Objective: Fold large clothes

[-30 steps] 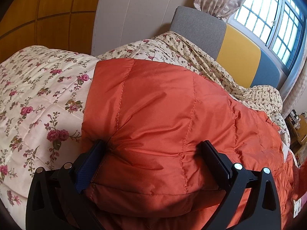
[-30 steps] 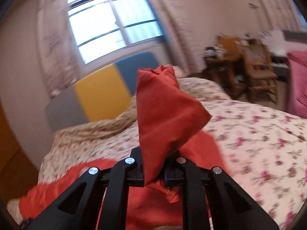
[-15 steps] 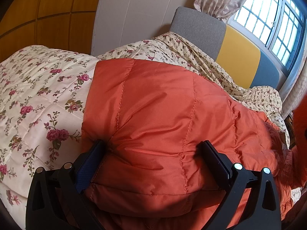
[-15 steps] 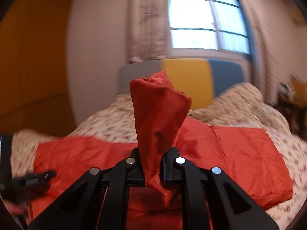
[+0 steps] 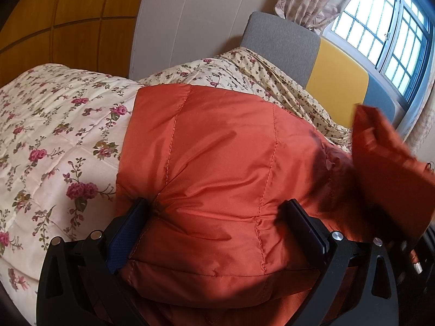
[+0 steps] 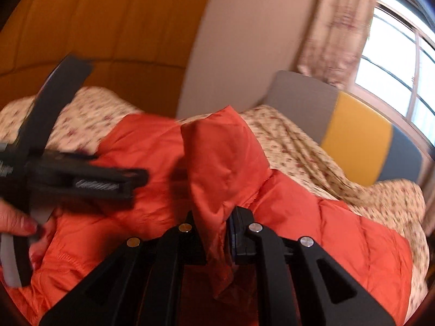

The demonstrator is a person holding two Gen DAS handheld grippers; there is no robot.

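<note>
On the floral quilt [image 5: 54, 125] lies the orange padded jacket [image 5: 217, 163], its near edge bulging between the wide-apart fingers of the left gripper [image 5: 217, 228], while the right gripper [image 6: 217, 233] is clamped on a raised jacket flap, headboard [image 5: 337, 81] beyond.

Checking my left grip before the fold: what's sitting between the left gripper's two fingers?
In the left wrist view, a puffy bulge of the orange quilted jacket fills the gap of the left gripper; its fingers are spread wide and press on both sides.
</note>
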